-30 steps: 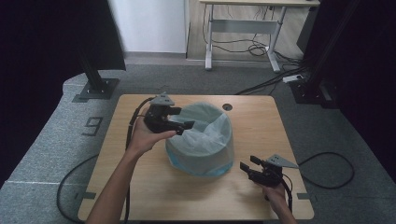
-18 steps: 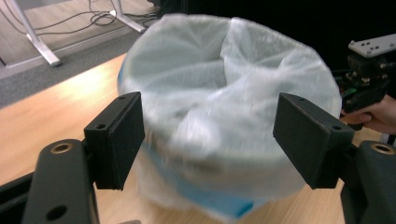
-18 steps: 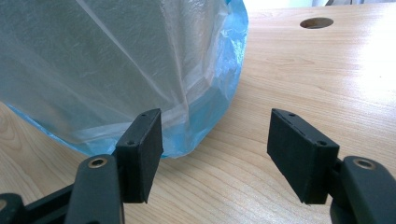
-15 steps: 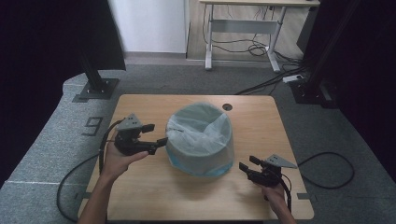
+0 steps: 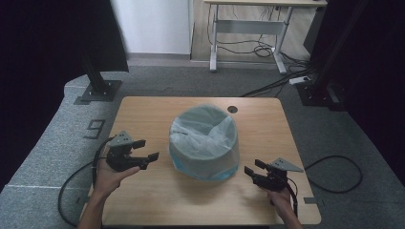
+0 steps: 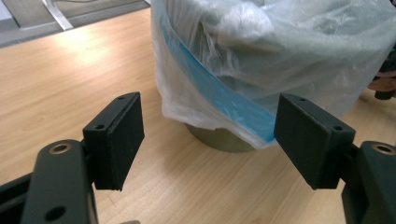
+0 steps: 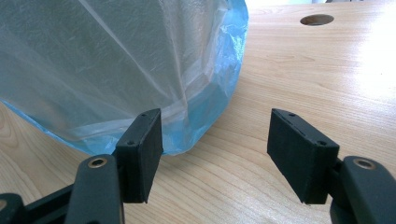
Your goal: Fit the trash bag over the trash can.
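Grey carpet (image 5: 57, 143), desk (image 5: 267, 2) w/ cables behind

the table (image 5: 143, 200) under my hands is pale wood with a fine grain and a smooth, faintly shiny finish. the bag (image 5: 205, 136) over the bin (image 6: 219, 138) is thin, crinkly, translucent plastic with a glossy blue hem. my jaws are matt black, slightly grainy plastic.

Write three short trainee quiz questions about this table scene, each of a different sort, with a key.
1. True or false: the left claw grips the bag.
2. What does the bag line? A) bin B) box C) tray
3. Fill in: both claws are ____.

Key: 1. False; it is open, apart from the bag. 2. A. 3. Open; the right claw holds nothing either.
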`<state>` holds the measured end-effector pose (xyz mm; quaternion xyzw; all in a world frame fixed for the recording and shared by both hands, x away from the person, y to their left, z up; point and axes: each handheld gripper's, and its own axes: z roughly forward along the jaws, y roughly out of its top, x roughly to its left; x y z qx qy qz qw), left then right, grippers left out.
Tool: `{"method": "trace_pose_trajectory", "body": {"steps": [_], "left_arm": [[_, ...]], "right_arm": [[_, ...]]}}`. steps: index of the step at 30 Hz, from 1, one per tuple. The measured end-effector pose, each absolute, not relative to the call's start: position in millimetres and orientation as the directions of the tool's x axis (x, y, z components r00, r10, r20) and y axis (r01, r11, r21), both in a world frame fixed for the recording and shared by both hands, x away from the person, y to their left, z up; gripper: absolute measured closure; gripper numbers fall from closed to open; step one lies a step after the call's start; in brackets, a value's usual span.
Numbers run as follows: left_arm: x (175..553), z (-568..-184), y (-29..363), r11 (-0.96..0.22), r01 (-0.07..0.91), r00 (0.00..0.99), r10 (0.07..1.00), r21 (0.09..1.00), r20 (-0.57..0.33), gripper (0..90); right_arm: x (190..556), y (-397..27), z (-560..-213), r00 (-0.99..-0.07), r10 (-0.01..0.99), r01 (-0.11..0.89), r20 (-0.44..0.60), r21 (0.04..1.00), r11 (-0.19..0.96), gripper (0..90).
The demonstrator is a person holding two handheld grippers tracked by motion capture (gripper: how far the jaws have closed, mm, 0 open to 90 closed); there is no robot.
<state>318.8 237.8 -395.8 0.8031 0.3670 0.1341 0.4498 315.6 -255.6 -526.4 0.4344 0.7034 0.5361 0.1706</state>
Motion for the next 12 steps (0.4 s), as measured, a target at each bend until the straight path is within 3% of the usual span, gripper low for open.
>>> {"method": "trace_pose_trajectory", "body": {"steps": [12], "left_arm": [[323.2,-407.0,239.7,-0.32,0.494,0.687,0.714,0.809,-0.137,24.2]], "right_arm": [[316.6,-257.4,-527.3,-0.564,0.794,0.431,0.227,0.901,0.049,34.9]]}}
